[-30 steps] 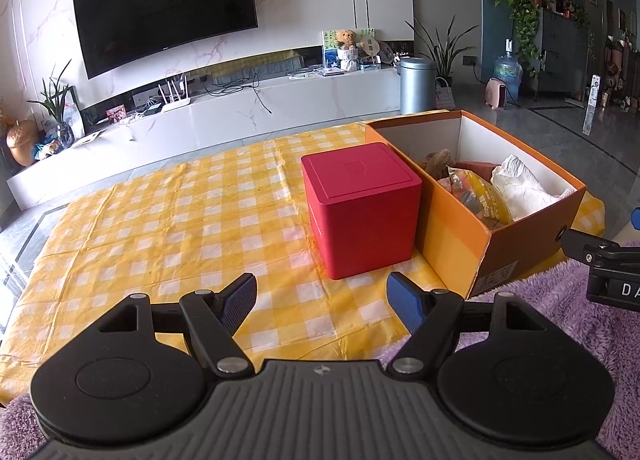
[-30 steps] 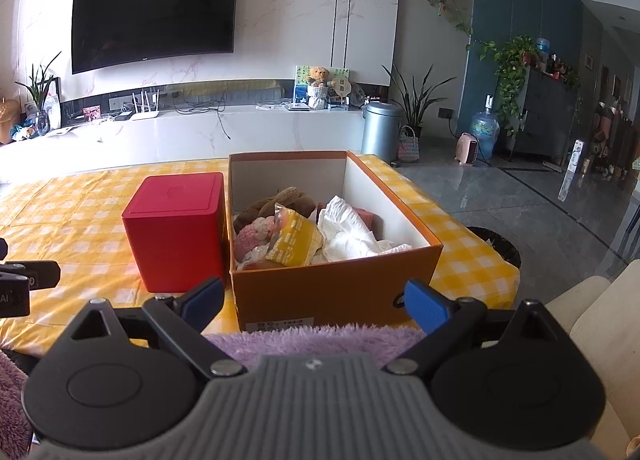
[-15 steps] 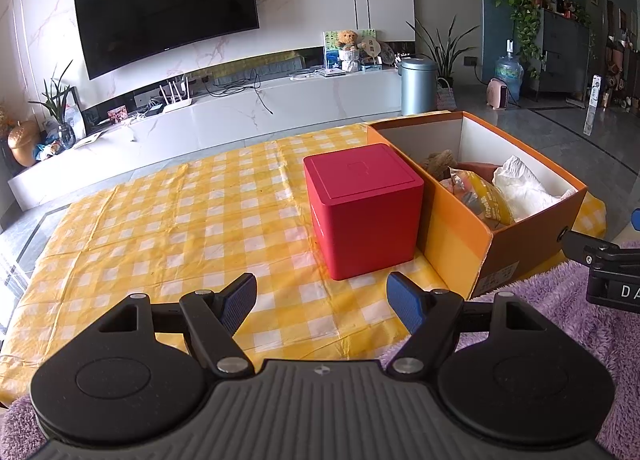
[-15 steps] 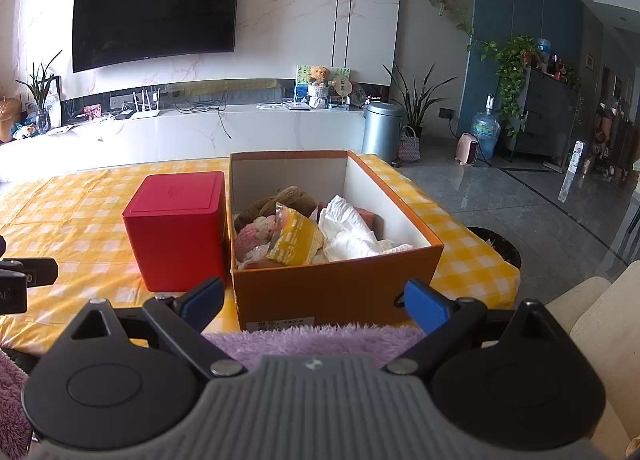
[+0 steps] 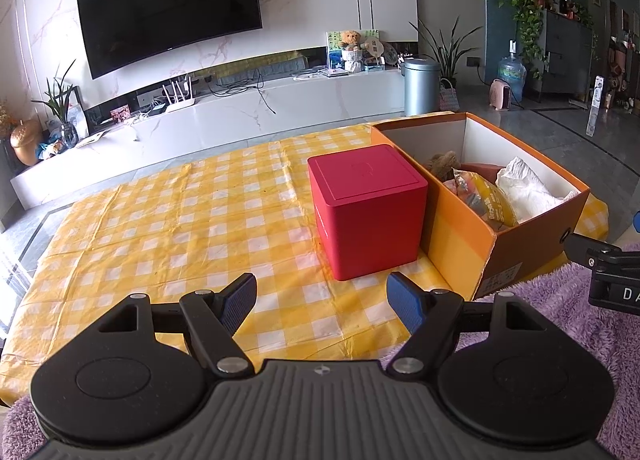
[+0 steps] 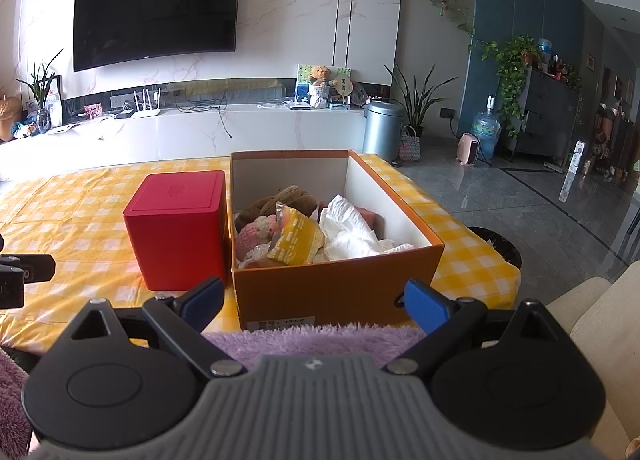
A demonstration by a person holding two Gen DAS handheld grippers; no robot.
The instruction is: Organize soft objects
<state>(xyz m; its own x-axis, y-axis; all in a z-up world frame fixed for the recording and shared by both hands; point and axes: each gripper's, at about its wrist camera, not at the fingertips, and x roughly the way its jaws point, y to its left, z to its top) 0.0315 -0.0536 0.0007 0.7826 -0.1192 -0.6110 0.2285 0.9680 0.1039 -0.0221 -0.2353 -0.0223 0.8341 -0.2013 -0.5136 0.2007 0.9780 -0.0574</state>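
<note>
Almost nothing has changed since one second ago: the left hand-held gripper point(image 5: 321, 297) has only drifted a little, and the right hand-held gripper point(image 6: 314, 300) stays where it was. Both have their fingers spread wide and hold nothing. The soft objects point(image 6: 298, 230) lie inside the orange box point(image 6: 336, 288), which touches the closed red box point(image 5: 366, 212) on the tabletop point(image 5: 160, 228) with its yellow checked cloth. A purple fluffy fabric point(image 6: 312, 340) lies at the near edge. Behind, a television point(image 6: 156, 12) hangs on the marble wall.
</note>
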